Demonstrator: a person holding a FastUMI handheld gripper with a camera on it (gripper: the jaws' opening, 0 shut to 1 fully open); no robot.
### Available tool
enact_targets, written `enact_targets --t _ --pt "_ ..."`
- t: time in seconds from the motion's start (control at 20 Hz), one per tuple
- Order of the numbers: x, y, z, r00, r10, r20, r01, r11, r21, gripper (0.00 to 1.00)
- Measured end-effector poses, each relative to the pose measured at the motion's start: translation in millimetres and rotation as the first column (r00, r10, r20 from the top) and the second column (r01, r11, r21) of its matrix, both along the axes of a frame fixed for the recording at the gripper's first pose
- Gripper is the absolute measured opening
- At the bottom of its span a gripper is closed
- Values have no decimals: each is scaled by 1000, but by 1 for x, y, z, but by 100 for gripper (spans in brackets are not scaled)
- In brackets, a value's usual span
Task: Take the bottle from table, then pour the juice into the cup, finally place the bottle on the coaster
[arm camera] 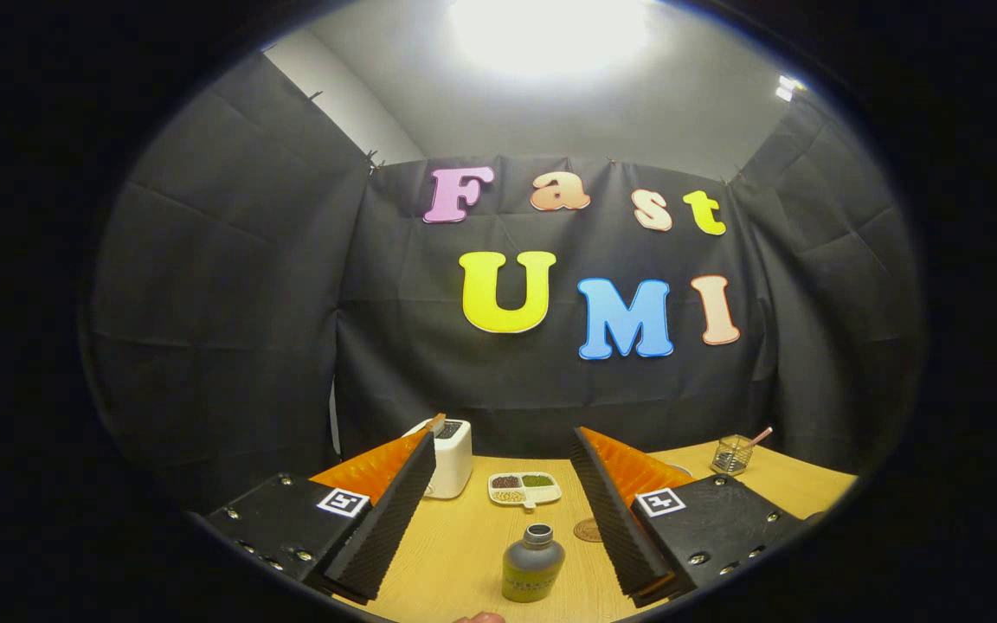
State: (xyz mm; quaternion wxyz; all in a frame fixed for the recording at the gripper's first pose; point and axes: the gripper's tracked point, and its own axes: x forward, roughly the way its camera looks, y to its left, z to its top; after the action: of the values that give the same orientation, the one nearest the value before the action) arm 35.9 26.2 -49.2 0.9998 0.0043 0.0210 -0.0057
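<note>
Standing upright on the wooden table [464,536], long axis vertical, grey cap up, the small olive-green bottle [532,564] sits between the wide-open tongs [503,510]; round brown coaster [588,529] at two o'clock.

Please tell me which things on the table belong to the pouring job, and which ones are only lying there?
Belong to the job:
- bottle, upright between the open gripper fingers, not gripped
- coaster, beside the bottle

Only lying about:
- white toaster
- divided snack dish
- glass jar with a pink stick
</note>
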Motion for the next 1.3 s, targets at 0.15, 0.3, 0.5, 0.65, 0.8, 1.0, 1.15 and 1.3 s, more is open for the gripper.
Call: enact_targets --t 0.15,0.3,0.5,0.65,0.8,1.0,1.15,1.3 --pt "2 0 -24 999 -20 -41 20 1000 -16 96" --pt "6 -4 -49 996 -49 -80 48 999 -9 97" --pt "13 -8 -84 986 -89 -141 93 996 19 97" --pt "18 -14 -112 974 -114 -196 117 993 1 97" --pt "21 -18 -140 959 -132 -250 137 991 1 97" --pt "23 -23 -174 936 -158 -315 165 986 -6 97" --pt "23 -27 -197 916 -175 -360 187 982 -2 97" --pt "21 -28 -214 898 -180 -401 187 982 -22 97"
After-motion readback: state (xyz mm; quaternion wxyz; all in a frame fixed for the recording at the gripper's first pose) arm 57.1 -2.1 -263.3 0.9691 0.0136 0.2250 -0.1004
